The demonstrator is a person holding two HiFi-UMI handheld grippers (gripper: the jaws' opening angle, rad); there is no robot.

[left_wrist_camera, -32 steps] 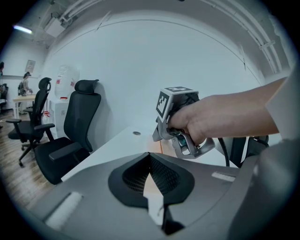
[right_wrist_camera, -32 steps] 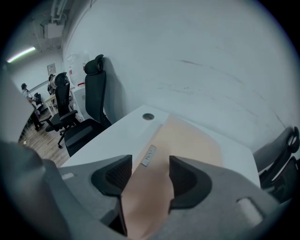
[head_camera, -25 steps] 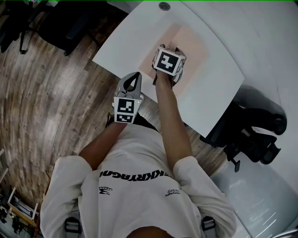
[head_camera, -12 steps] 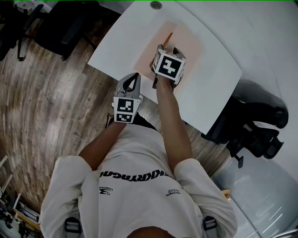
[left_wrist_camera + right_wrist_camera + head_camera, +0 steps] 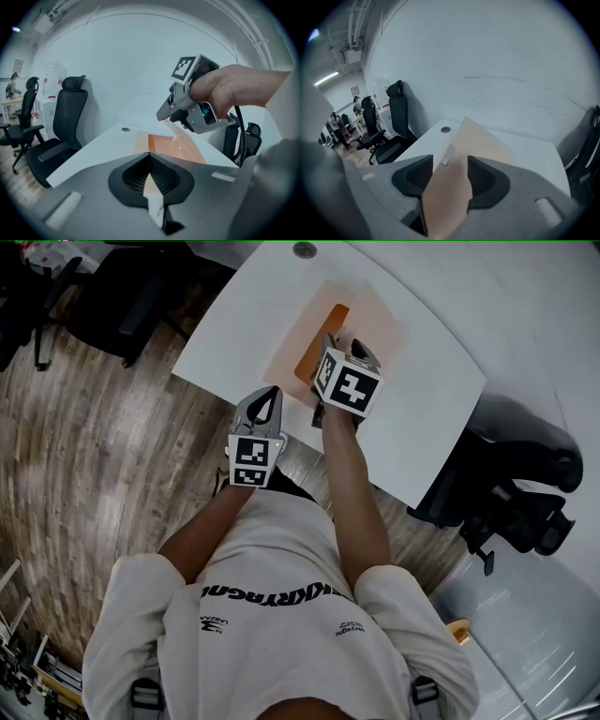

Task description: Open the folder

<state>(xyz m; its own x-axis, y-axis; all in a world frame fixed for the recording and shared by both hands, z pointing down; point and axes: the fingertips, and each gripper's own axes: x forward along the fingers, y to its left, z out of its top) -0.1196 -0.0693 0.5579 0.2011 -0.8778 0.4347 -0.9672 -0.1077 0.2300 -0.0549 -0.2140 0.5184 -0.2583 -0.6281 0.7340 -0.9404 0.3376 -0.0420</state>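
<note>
A peach folder [image 5: 386,322] lies on the white table [image 5: 246,329]. Its front cover [image 5: 459,154] is raised at an angle, showing the orange inside [image 5: 317,351]. My right gripper [image 5: 345,349] is shut on the near edge of that cover, which fills the gap between its jaws [image 5: 449,177]. My left gripper [image 5: 270,396] hovers at the table's near edge, short of the folder, shut with nothing in it [image 5: 149,155]. From the left gripper view, the right gripper [image 5: 165,112] hangs above the orange sheet [image 5: 161,143].
A round cable hole [image 5: 304,250] sits at the table's far edge. A black office chair [image 5: 511,498] stands right of the table, another [image 5: 131,296] to the left on the wooden floor. A white wall lies beyond the table [image 5: 487,70].
The right gripper has lifted the folder's cover and drawn it towards me and rightward. The orange inside, hidden a second ago, now shows. The left gripper has stayed put.
</note>
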